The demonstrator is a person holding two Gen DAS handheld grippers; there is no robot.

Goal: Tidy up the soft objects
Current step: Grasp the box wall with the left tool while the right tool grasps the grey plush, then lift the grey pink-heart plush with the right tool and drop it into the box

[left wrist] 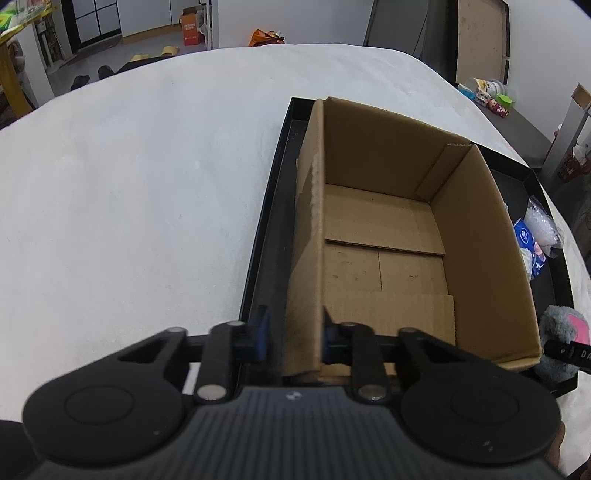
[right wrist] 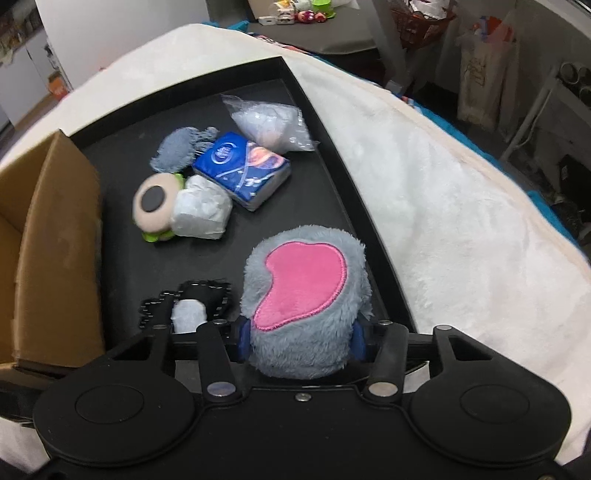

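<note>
The grey plush toy (right wrist: 306, 310) stands upright at 6 o'clock in the right wrist view, its long axis running from the tongs toward 12; its pink patch (right wrist: 303, 286) faces the camera, and it sits at the near right side of the black tray (right wrist: 343, 177). The right tongs (right wrist: 300, 339) are part-way closed on the toy's lower body, a blue pad (right wrist: 357, 341) pressed into the fur on each side. Just beside the toy at 8 o'clock lies a small black and white piece (right wrist: 192, 306); farther off toward 11 lie a round beige plush (right wrist: 155, 206), a white wrapped pack (right wrist: 201, 214), a blue tissue pack (right wrist: 243, 170), a grey fuzzy cloth (right wrist: 181, 147) and a clear bag of white stuffing (right wrist: 269, 123), all on the tray floor.

In the left wrist view the left tongs (left wrist: 293, 334) stand narrow, clamped on the near left wall of the open cardboard box (left wrist: 480, 251); one blue pad (left wrist: 263, 334) is outside the wall, the other inside. The box stands in the tray with its long axis toward 12, and nothing lies on its floor; the grey toy shows at 4 o'clock past the box's right wall.

The tray rests on a white fleecy blanket (left wrist: 129, 203); whether a desk or a bed lies under it I cannot tell. Beyond it, slippers (left wrist: 168, 50) and an orange box (left wrist: 190, 29) lie on the floor toward 11.
</note>
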